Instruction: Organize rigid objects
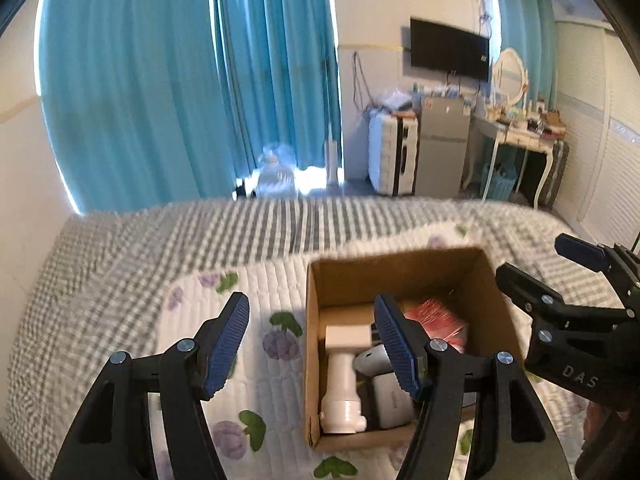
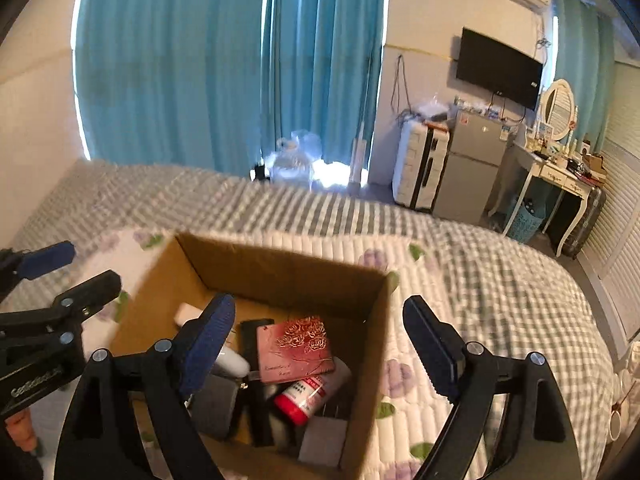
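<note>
An open cardboard box [image 1: 400, 268] [image 2: 280, 264] sits on the bed. Inside lie a white tube-shaped object [image 1: 340, 384], a grey-white device [image 1: 388, 396], a red patterned card [image 2: 296, 344] [image 1: 436, 318], a red-capped bottle [image 2: 308, 394] and dark items. My left gripper [image 1: 316, 344] is open and empty, above the box's left wall. My right gripper [image 2: 328, 344] is open and empty, above the box's right half. The right gripper also shows in the left wrist view [image 1: 560, 264], and the left gripper shows in the right wrist view [image 2: 76, 272].
The bed has a floral quilt [image 1: 256, 292] over a grey checked sheet [image 2: 500, 280]. Behind are blue curtains [image 1: 180, 80], a white suitcase [image 1: 390, 152], a small fridge [image 1: 442, 144], a wall TV [image 1: 448, 48] and a dressing table [image 1: 520, 128].
</note>
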Tool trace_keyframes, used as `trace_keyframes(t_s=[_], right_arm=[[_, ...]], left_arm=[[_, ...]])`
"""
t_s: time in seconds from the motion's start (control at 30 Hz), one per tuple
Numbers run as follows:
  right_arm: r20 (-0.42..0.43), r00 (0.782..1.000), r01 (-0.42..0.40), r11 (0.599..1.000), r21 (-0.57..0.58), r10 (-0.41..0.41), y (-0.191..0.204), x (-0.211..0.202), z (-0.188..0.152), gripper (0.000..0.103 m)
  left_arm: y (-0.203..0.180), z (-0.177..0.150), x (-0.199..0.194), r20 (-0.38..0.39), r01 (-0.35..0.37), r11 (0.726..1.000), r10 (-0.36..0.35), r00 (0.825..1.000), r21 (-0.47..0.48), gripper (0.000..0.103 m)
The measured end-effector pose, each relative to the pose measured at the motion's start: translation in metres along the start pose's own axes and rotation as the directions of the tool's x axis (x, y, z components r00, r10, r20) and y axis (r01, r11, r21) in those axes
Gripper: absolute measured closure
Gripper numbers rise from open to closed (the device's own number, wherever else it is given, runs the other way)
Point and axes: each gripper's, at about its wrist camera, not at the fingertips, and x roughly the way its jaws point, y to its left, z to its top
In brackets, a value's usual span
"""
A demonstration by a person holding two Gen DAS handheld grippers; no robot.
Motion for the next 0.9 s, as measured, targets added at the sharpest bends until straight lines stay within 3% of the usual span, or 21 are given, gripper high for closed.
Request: trace_keyframes(t_s=[0.2, 0.37, 0.5, 0.77, 0.9], right_arm=[[0.092, 0.994, 0.063, 0.998, -0.031, -0.06, -0.005, -0.103, 0.018, 0.017], [0.162, 0.983, 0.089, 0.995, -0.032, -0.083, -0.003, -0.178, 0.026, 0.017], [0.201, 0.978, 0.062, 0.998, -0.021, -0.056, 0.001, -0.221, 0.026, 0.017], [0.29, 0.956, 0.031, 0.999, 0.027, -0.037, 0.014, -0.26, -0.01, 0.012], [0.298, 0.951, 0.062, 0.996, 0.059, -0.077, 0.021, -0.243, -0.041, 0.012]], left_arm=[[0.001, 0.018, -0.088, 0.119, 0.021, 1.0, -0.02, 0.993, -0.005, 0.035], [-0.003, 0.017, -0.157, 0.219, 0.014, 1.0, -0.016, 0.976, 0.014, 0.035], [0.002, 0.009, -0.194, 0.273, 0.038, 0.999, -0.036, 0.961, -0.004, 0.035], [0.01, -0.034, -0.219, 0.338, 0.024, 1.0, -0.018, 0.941, -0.013, 0.035], [0.012, -0.054, -0.2, 0.327, 0.035, 0.999, -0.022, 0.945, -0.036, 0.02]])
